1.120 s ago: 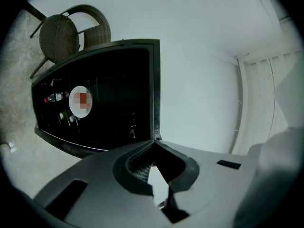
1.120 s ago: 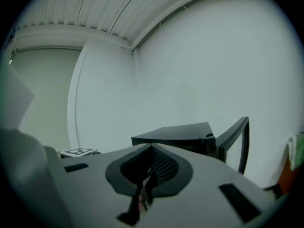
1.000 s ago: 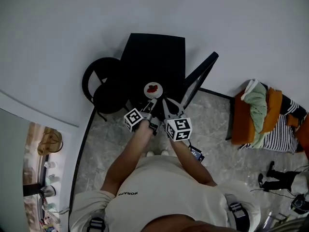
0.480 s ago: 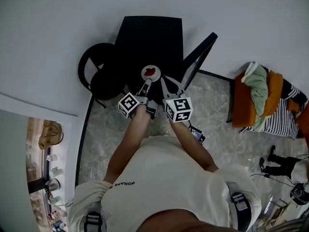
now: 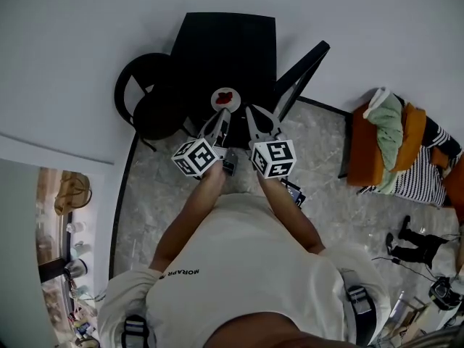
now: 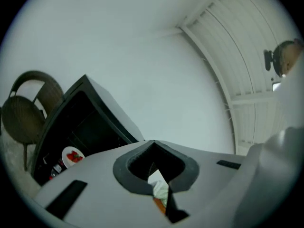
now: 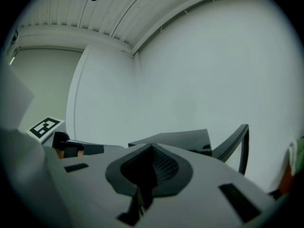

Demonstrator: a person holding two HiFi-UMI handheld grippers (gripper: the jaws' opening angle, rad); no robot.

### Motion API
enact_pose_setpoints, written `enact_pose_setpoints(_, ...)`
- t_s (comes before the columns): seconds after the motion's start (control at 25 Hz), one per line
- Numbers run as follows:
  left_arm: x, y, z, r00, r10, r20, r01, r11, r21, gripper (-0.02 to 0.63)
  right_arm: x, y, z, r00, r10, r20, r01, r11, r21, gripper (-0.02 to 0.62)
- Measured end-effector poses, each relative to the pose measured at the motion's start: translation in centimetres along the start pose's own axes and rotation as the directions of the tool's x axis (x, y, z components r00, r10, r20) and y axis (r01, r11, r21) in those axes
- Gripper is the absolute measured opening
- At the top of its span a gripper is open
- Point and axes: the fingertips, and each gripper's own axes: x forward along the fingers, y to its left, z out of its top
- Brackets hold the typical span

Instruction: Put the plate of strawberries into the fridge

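A white plate of strawberries [image 5: 225,98] rests inside the open black fridge [image 5: 225,42]; the left gripper view shows the plate [image 6: 72,156] low in the dark fridge [image 6: 90,122] interior. My left gripper [image 5: 222,116] is just in front of the plate, apart from it, jaws shut and empty [image 6: 152,144]. The right gripper [image 5: 250,112] hovers beside it near the fridge door [image 5: 301,75], jaws together [image 7: 152,147] with nothing in them. From the right gripper view, only the fridge top [image 7: 180,139] and its door [image 7: 237,141] show.
A round black chair [image 5: 145,104] stands left of the fridge, also in the left gripper view as a wicker chair [image 6: 26,113]. A pile of clothes [image 5: 391,158] lies at the right on the marble floor. White wall behind the fridge.
Both grippers have drawn back a little from the fridge while the plate stayed inside; the gap between the left gripper's tip and the plate has grown.
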Motion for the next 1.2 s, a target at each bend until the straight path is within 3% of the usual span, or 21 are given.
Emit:
enact_pose_setpoints(0.24,0.0,-1.8,1.6,1.0,-0.003,0.018,-0.002,0.965,0.262,0.0,0.4,0.6,0.3,1.0,0.023,0.01,-0.023,1.0,-0.013,0.012)
enact_pose_setpoints(0.44,0.0,-2.8,2.1,1.0,0.004,0.026,-0.015,0.898,0.439,0.0,0.6,1.2,0.4,0.999,0.038,0.011,-0.037,0.999,-0.034,0.012)
enact_pose_setpoints(0.64,0.1,-3.7,2.4,0.999,0.003,0.033,-0.02,0.847,0.532,0.0,0.6,1.1,0.4,0.999,0.033,0.015,-0.032,0.999,-0.038,0.012)
enact_pose_setpoints(1.2,-0.1,-4.7,2.2,0.998,0.017,0.056,-0.05,0.754,0.655,0.0,0.5,1.7,0.7,0.999,0.04,0.035,-0.037,0.997,-0.075,0.012)
